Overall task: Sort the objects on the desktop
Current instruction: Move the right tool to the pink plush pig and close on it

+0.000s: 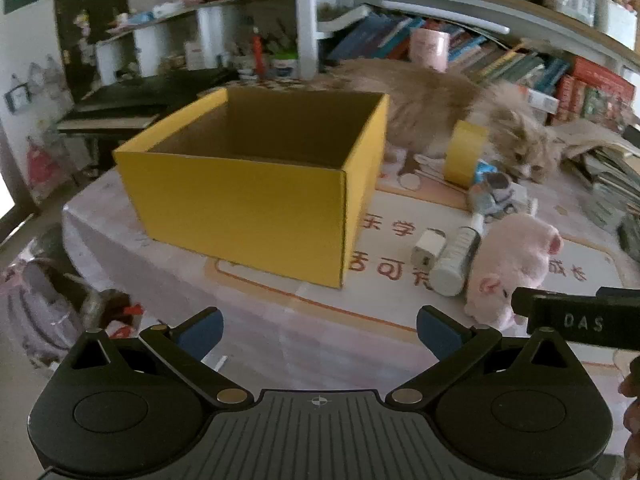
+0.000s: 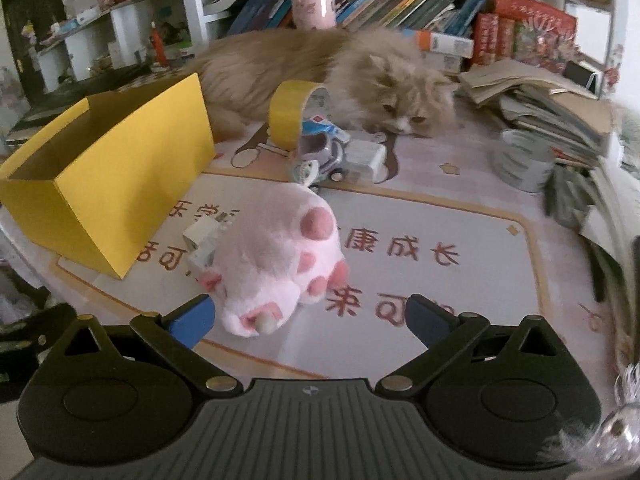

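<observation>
An open yellow cardboard box (image 1: 248,196) (image 2: 108,184) stands on the desk mat, nothing visible inside. To its right lie a pink plush paw toy (image 1: 516,264) (image 2: 280,264), a white charger plug (image 1: 428,250) (image 2: 202,236), a white bottle (image 1: 458,258), a small toy car (image 1: 494,196) (image 2: 320,152) and a yellow tape roll (image 1: 464,152) (image 2: 294,114). My left gripper (image 1: 318,330) is open, low in front of the box. My right gripper (image 2: 310,320) is open, its left finger close beside the plush toy's near end. Its black body (image 1: 576,318) also shows in the left wrist view.
A fluffy tan cat (image 1: 460,120) (image 2: 360,76) lies across the back of the desk behind the tape. Stacked books and papers (image 2: 560,120) and a grey tin (image 2: 524,160) crowd the right side. Bookshelves (image 2: 380,4) run along the back. The desk edge (image 1: 88,248) drops off at left.
</observation>
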The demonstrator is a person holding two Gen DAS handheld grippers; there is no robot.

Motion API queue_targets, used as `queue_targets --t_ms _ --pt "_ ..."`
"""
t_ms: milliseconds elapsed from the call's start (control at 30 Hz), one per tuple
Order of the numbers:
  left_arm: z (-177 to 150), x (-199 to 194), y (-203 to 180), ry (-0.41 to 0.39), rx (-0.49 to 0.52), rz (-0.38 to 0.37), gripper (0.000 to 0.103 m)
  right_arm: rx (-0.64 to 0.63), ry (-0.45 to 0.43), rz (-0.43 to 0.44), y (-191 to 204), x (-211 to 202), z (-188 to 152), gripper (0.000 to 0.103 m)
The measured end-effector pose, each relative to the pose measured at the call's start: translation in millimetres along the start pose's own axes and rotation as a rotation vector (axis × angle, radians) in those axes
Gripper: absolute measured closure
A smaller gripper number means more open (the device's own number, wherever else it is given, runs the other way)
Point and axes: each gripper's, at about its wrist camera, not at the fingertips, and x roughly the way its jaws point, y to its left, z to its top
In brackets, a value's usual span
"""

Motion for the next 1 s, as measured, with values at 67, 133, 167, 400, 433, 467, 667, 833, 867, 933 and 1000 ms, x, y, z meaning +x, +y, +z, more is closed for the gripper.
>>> queue_targets --t_ms 67,133,167,400,433,467,667,833,867,933,1000 --pt "-0.3 -2.9 0.4 -0.002 -0.012 0.031 0.000 0.012 0.020 0.026 -1.9 8.0 5.2 0.000" --pt "-0.9 -5.6 0.6 -0.002 -0.023 0.059 0.000 0.034 0.045 0.044 -4.4 17.5 10.4 0.000" --pt "-1.9 -7.6 0.6 -0.002 -0.028 0.075 0.000 0.045 0.054 0.050 -5.2 21.8 12.2 0.000" --pt "-8.4 -20.3 -2.1 -0.008 -0.045 0.165 0.000 0.101 0.095 0.111 -13.9 46.8 16.4 0.000" --pt "-9.6 -21.5 -3.8 -0.006 -0.045 0.174 0.000 0.098 0.091 0.118 -14.1 48.3 16.8 0.000" --pt "-10.8 -22.3 -5.6 -0.003 -0.045 0.181 0.000 0.089 0.086 0.123 -14.0 49.3 17.0 0.000" --pt "-14.3 -24.1 -16.8 0.014 -0.039 0.172 0.000 0.086 0.055 0.165 -18.2 57.8 24.7 0.002" --pt "-14.1 -21.7 -28.0 0.024 -0.030 0.146 0.000 0.110 0.057 0.217 -27.6 63.8 28.9 0.008" --pt "-13.7 -21.2 -29.3 0.025 -0.028 0.139 0.000 0.106 0.056 0.229 -29.1 64.1 29.3 0.014" --pt "-12.3 -19.6 -33.4 0.026 -0.021 0.124 0.000 0.101 0.052 0.257 -32.7 61.8 31.0 0.026" --pt "-9.9 -17.3 -38.4 0.027 -0.015 0.104 0.000 0.111 0.038 0.285 -39.0 55.9 32.2 0.042"
